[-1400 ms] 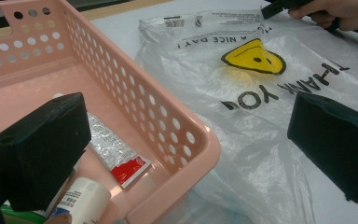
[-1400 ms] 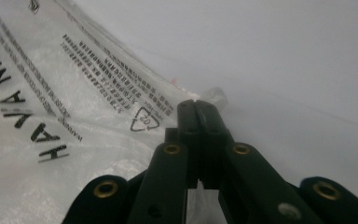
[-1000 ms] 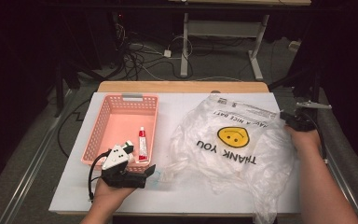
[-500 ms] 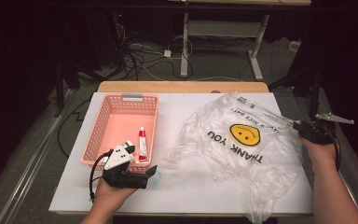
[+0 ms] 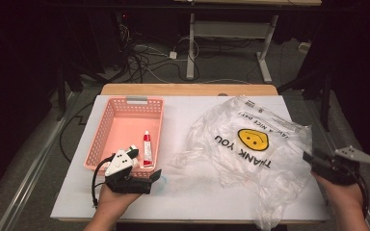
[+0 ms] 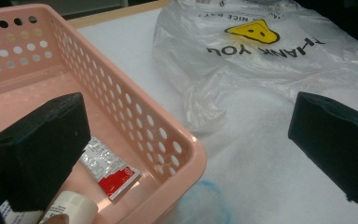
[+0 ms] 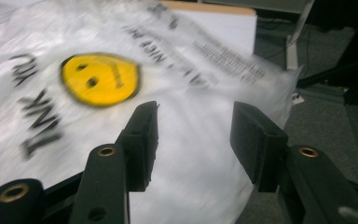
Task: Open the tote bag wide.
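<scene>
White rectangular tabletop (image 5: 192, 192) fills the middle of the high view, with a bare wood strip along its far edge. Clear crinkled plastic bag with a yellow smiley face and black "THANK YOU" print (image 5: 250, 149) lies spread over the right half of the tabletop, its lower right corner spilling past the near edge; the print reads upside down from the person's side. Pink perforated plastic basket (image 5: 108, 139) sits left of centre, well apart from the bag, long side running away from the person. Left gripper (image 5: 147, 177) sits at the lower left, at the basket's near right corner, fingers spread wide; in the left gripper view one finger (image 6: 42, 149) hangs over the basket interior and the other over bare tabletop, nothing between them but the basket's corner wall, no contact that I can see. Right gripper (image 5: 313, 161) is at the lower right, just off the bag's right edge; its fingers have just been opening and now stand partly spread, pointed at the bag, with no plastic pinched between them in the right gripper view. Small red-and-white tube with white cap (image 5: 147, 148) lies flat inside the basket along its right wall, near the left gripper.
</scene>
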A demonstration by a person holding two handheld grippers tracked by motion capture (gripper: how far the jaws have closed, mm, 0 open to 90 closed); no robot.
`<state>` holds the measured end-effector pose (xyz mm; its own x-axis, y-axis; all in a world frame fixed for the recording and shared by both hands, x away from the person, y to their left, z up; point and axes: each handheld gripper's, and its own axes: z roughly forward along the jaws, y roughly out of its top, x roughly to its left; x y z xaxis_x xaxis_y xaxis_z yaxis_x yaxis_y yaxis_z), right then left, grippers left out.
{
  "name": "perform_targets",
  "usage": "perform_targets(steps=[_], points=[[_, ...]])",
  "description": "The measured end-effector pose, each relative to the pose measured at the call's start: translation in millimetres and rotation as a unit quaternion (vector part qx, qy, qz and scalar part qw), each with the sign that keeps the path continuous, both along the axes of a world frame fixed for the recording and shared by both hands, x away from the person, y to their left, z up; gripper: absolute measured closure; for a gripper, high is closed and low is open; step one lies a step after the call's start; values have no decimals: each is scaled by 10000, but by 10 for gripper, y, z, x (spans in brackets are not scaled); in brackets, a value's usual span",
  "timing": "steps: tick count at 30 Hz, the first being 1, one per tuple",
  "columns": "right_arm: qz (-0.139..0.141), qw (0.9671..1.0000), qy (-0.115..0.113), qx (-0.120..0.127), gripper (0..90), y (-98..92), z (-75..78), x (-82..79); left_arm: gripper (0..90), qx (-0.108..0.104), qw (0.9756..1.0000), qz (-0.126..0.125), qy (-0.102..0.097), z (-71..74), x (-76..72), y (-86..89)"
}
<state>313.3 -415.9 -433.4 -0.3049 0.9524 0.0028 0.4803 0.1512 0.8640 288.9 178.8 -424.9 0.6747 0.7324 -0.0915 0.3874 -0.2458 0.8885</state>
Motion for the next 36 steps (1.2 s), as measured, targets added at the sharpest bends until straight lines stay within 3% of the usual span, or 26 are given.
perform_targets(steps=[2, 3, 4, 5, 7, 9, 13, 16, 18, 19, 20, 21, 22, 23, 24, 26, 27, 36], points=[[186, 9997, 106, 77, 523, 120, -63, -235, 0, -21, 10000, -6, -16, 8, 1, 14], [186, 9997, 106, 77, 523, 120, -63, -235, 0, -35, 10000, -8, -35, 16, 5, 20], [340, 9989, 313, 15, 508, 244, -108, -374, 0, -52, 10000, -7, -48, 26, 5, 25], [340, 9989, 313, 15, 508, 244, -108, -374, 0, -70, 9999, 7, -79, 34, 3, 26], [479, 9983, 339, 10, 501, 365, -148, -538, 0, -52, 9999, 18, -132, 44, -2, 25], [593, 9974, 328, 232, 498, 435, -160, -656, 0, -48, 9999, 16, -119, 39, 0, 22], [861, 9949, 419, 327, 414, 576, -188, -715, 0, -15, 10000, 16, -89, 34, 16, -13], [1044, 9906, 803, 360, 329, 660, -284, -663, 0, -1, 9999, 6, -147, 52, 6, -30], [1180, 9882, 960, 204, 303, 703, -340, -663, 0, 28, 9999, 7, -161, 54, 8, -27], [1226, 9865, 1083, -102, 303, 754, -376, -667, 0, 15, 9999, 7, -158, 53, 13, -20], [1226, 9865, 1083, -102, 303, 754, -376, -667, 0, 12, 9999, 0, -148, 51, 19, -15], [1201, 9854, 1098, -502, 399, 816, -416, -687, 0, 24, 9999, -5, -152, 50, 24, -12], [1201, 9854, 1098, -502, 399, 816, -416, -687, 0, 26, 9999, -8, -159, 48, 26, -11], [1161, 9851, 1021, -756, 488, 839, -413, -702, 0, 20, 9999, -18, -158, 46, 28, -10], [1191, 9848, 1050, -708, 606, 839, -401, -709, 0, 27, 9999, -28, -152, 44, 29, -12], [1180, 9853, 969, -770, 746, 834, -406, -715, 0, 31, 9999, -53, -133, 39, 30, -19], [1228, 9849, 988, -713, 869, 823, -401, -709, 0, 31, 9999, -70, -133, 38, 32, -24], [1703, 9796, 890, -590, 886, 993, -349, -745, 0, 13, 9999, -21, -134, 37, 47, -20]])
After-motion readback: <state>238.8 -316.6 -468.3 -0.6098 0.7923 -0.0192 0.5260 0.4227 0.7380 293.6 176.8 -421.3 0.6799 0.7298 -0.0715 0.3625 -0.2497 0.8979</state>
